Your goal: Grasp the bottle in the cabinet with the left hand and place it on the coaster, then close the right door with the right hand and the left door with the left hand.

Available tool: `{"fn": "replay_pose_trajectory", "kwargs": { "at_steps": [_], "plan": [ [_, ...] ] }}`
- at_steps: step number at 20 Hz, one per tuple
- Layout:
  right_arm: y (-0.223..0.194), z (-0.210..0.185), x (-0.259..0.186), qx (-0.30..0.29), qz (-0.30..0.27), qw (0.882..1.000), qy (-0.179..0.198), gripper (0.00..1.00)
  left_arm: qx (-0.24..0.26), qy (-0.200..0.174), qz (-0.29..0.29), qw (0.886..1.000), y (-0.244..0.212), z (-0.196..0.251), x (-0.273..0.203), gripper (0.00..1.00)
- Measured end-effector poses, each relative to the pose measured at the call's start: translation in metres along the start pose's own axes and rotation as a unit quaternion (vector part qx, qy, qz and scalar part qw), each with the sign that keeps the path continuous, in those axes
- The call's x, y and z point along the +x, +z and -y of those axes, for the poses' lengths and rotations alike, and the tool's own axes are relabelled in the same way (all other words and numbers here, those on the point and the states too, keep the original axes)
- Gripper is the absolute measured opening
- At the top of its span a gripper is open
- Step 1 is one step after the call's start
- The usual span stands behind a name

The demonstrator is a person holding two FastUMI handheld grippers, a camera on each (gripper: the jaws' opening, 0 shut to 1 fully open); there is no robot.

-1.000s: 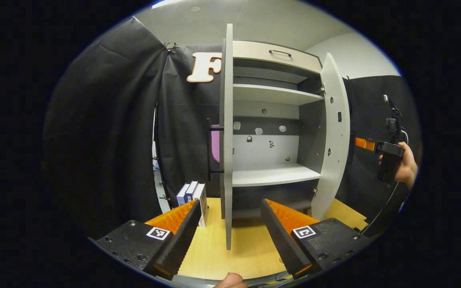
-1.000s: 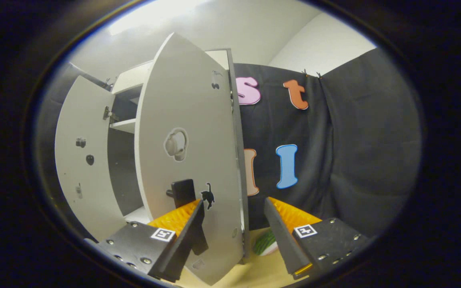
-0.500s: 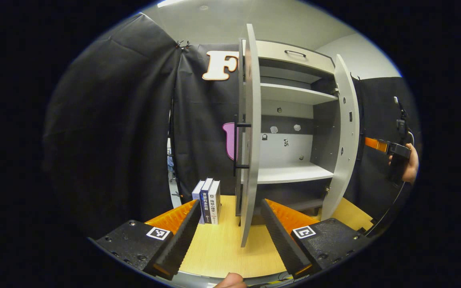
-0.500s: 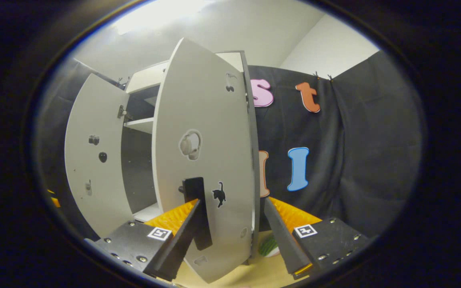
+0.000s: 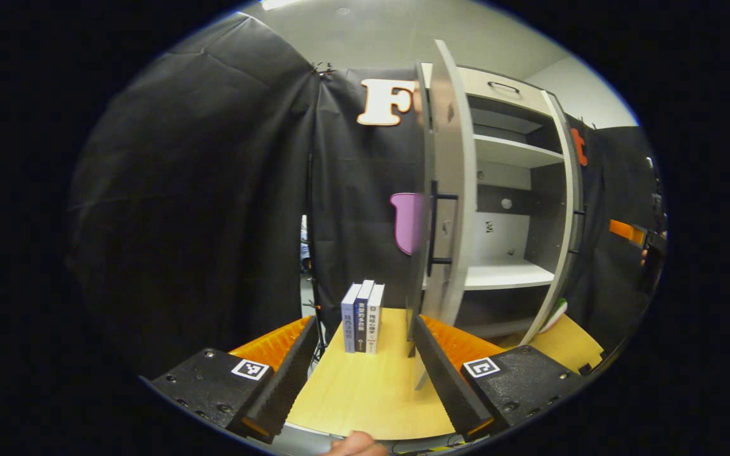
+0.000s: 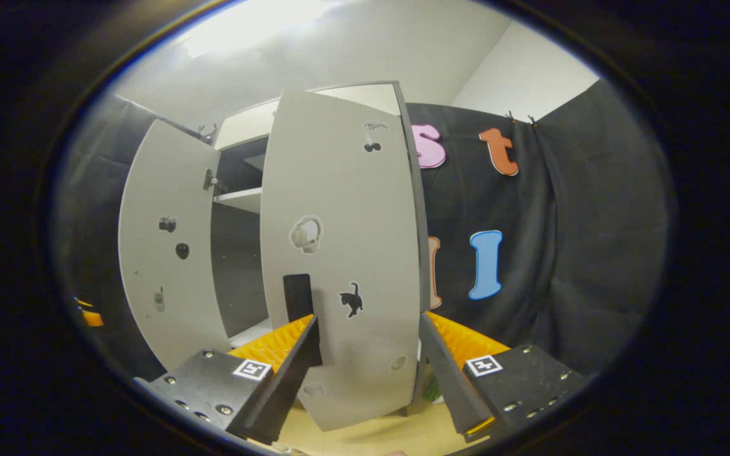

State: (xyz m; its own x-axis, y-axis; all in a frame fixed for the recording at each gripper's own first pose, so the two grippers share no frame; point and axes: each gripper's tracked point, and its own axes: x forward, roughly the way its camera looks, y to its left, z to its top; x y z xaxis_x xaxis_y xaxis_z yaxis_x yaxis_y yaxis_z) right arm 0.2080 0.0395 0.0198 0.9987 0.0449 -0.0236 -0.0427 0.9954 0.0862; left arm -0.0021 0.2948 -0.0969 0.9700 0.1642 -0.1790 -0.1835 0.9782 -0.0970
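In the left gripper view, your left claw is level above the counter, with its fingers wide apart and empty. The left door stands ajar just ahead of its right finger. Three books stand ahead.

In the right gripper view, your right claw is open. The right door stands between its fingers, its black handle by the left finger. I cannot make out the bottle.
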Motion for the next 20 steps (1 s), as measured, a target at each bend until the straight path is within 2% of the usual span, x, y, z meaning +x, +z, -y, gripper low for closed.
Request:
{"fn": "replay_pose_trajectory", "kwargs": {
  "at_steps": [3, 6, 7, 9, 10, 11, 12, 13, 14, 15, 16, 17, 18, 19, 20],
  "plan": [
    [-0.006, -0.013, -0.029, -0.016, -0.011, 0.999, 0.040, 0.96, 0.002, 0.013, 0.007, 1.000, 0.004, -0.020, 0.011, 0.96],
    [-0.007, -0.016, -0.063, -0.032, -0.014, 0.998, 0.051, 0.96, -0.022, 0.005, 0.013, 1.000, 0.011, -0.024, 0.032, 0.95],
    [-0.010, -0.017, -0.076, -0.037, -0.017, 0.998, 0.049, 0.96, -0.032, -0.001, 0.013, 0.999, 0.012, -0.024, 0.041, 0.91],
    [-0.017, -0.025, -0.100, -0.041, -0.028, 0.998, 0.051, 0.96, -0.039, -0.005, 0.014, 0.999, 0.022, -0.026, 0.061, 0.91],
    [-0.020, -0.032, -0.115, -0.045, -0.034, 0.997, 0.060, 0.92, -0.042, -0.003, 0.014, 0.999, 0.027, -0.028, 0.072, 0.95],
    [-0.022, -0.038, -0.130, -0.049, -0.034, 0.996, 0.068, 0.96, -0.046, -0.007, 0.016, 0.999, 0.032, -0.023, 0.083, 0.95],
    [-0.022, -0.045, -0.144, -0.049, -0.033, 0.995, 0.077, 0.93, -0.047, -0.014, 0.019, 0.999, 0.038, -0.017, 0.093, 0.96],
    [-0.024, -0.050, -0.158, -0.048, -0.032, 0.994, 0.090, 0.96, -0.044, -0.018, 0.023, 0.999, 0.047, -0.013, 0.102, 0.91],
    [-0.024, -0.054, -0.173, -0.042, -0.031, 0.994, 0.096, 0.96, -0.043, -0.022, 0.029, 0.998, 0.055, -0.007, 0.110, 0.91],
    [-0.026, -0.053, -0.187, -0.034, -0.032, 0.994, 0.096, 0.96, -0.041, -0.030, 0.032, 0.998, 0.061, 0.000, 0.118, 0.96],
    [-0.027, -0.049, -0.200, -0.026, -0.036, 0.995, 0.092, 0.96, -0.038, -0.033, 0.031, 0.998, 0.063, 0.006, 0.125, 0.91],
    [-0.030, -0.043, -0.212, -0.022, -0.041, 0.995, 0.083, 0.96, -0.032, -0.029, 0.031, 0.999, 0.063, 0.008, 0.129, 0.96],
    [-0.031, -0.034, -0.224, -0.020, -0.043, 0.996, 0.071, 0.96, -0.024, -0.019, 0.041, 0.999, 0.069, 0.007, 0.132, 0.91],
    [-0.030, -0.026, -0.233, -0.018, -0.045, 0.997, 0.062, 0.96, -0.017, -0.021, 0.052, 0.998, 0.075, 0.013, 0.133, 0.91],
    [-0.028, -0.018, -0.243, -0.017, -0.046, 0.997, 0.054, 0.96, -0.010, -0.032, 0.058, 0.998, 0.078, 0.026, 0.132, 1.00]
  ]
}}
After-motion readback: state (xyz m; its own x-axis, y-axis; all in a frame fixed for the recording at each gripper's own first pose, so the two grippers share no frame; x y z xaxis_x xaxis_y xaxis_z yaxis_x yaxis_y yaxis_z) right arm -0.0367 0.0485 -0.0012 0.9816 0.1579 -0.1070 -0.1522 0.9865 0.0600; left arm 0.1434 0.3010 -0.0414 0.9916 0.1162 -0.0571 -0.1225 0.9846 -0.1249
